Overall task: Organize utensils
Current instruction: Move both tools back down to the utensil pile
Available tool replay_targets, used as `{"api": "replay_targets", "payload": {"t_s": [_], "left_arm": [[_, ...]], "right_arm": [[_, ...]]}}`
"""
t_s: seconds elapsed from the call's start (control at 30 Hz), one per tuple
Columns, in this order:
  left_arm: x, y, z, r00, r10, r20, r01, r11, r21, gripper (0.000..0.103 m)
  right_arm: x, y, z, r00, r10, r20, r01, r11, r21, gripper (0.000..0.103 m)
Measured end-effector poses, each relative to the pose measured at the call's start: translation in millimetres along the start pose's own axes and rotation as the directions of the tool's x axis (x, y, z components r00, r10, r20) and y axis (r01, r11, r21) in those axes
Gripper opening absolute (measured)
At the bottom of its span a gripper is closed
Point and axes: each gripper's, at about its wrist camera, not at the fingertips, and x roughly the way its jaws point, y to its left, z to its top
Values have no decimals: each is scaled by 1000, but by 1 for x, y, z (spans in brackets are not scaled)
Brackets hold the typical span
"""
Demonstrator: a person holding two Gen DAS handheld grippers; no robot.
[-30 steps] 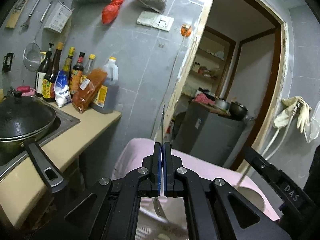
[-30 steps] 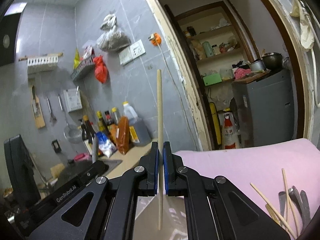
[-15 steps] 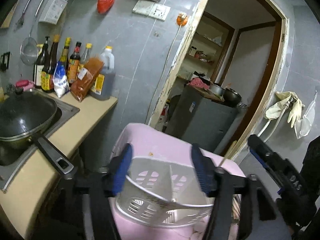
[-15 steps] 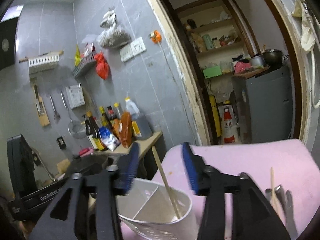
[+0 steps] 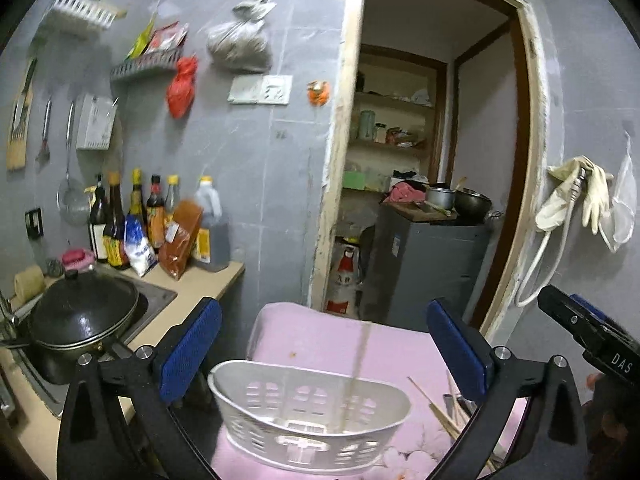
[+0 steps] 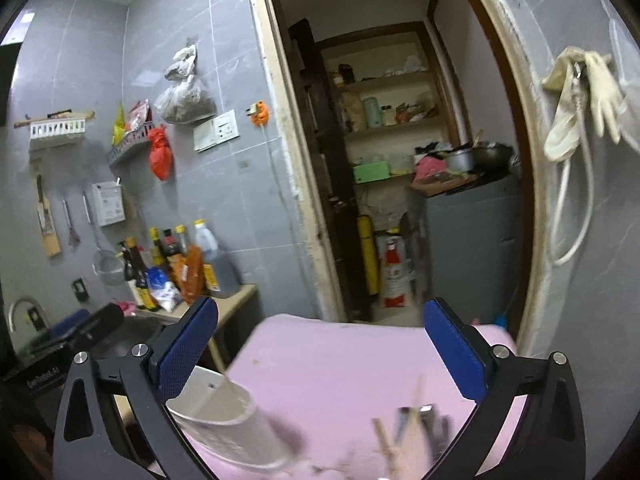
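At the far left of the left wrist view, a black wok [image 5: 82,316] is sitting in the sink, with a row of sauce bottles [image 5: 132,220] standing behind it at the back of the beige table [image 5: 188,292]. In the lower middle, the left claw [image 5: 324,348] is standing spread wide with nothing between its blue pads [image 5: 190,350]; its jaws have just been opening. Framed between them, the white utensil basket [image 5: 312,416] is resting on the pink cloth [image 5: 328,340], and a blurred chopstick [image 5: 358,372] is standing upright in its right part. Just right of the basket, loose chopsticks [image 5: 438,412] are lying on the cloth, with some dark utensils I cannot make out.

In the right wrist view, the basket [image 6: 228,420] is showing at the lower left, with a chopstick [image 6: 219,354] leaning out of it. The right claw [image 6: 320,350] is likewise gaping wide and empty, its jaws having just been opening. At the lower right, blurred utensils [image 6: 416,420] are lying on the cloth [image 6: 340,360].
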Motion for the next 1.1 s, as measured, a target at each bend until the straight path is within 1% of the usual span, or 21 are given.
{"api": "replay_targets", "payload": {"t_s": [0.23,0.3,0.4,0.47,0.57,0.63,0.7,0.8,0.83,0.93,0.97,1.0,1.03,1.07,1.1], "left_arm": [[1,-48,-19,1000,-31,2,30,998,58,101],[5,-62,-28,999,-47,-20,48,996,75,101],[14,-81,-45,995,-69,-75,74,994,78,101],[19,-93,-59,991,-74,-110,84,992,92,101],[30,-109,-77,983,-85,-162,103,989,109,101],[37,-119,-91,975,-105,-195,128,986,109,100],[45,-128,-102,972,-82,-222,109,987,115,100],[60,-134,-116,966,-73,-249,98,991,88,99],[65,-136,-120,963,-69,-259,94,992,84,99],[82,-146,-134,954,-54,-296,89,990,107,92],[86,-146,-137,951,-55,-305,93,990,110,87],[92,-148,-141,946,-54,-320,96,989,115,82],[97,-149,-143,942,-54,-332,98,988,116,80],[104,-149,-147,935,-57,-350,103,988,113,72],[110,-149,-149,928,-63,-366,109,988,106,60]], "right_arm": [[-26,-41,-7,997,-83,5,84,996,-45,103],[-30,-53,-13,994,-105,0,105,993,-53,103],[-33,-70,-23,992,-123,-20,122,991,-62,103],[-33,-84,-32,992,-123,-41,120,991,-59,103],[-28,-106,-48,987,-127,-97,123,991,-46,103],[-24,-121,-59,983,-123,-134,120,992,-32,103],[-17,-135,-69,976,-120,-184,120,993,-10,103],[-8,-152,-83,965,-98,-242,108,994,28,93],[-4,-156,-86,963,-91,-255,103,994,36,88],[7,-163,-95,954,-77,-289,95,994,49,81],[12,-165,-97,951,-70,-301,90,995,54,77],[17,-166,-100,947,-57,-317,80,995,59,76],[21,-167,-102,944,-48,-325,72,995,63,74],[26,-168,-105,941,-35,-338,60,996,66,70],[31,-167,-106,936,-27,-352,53,996,66,67]]}}
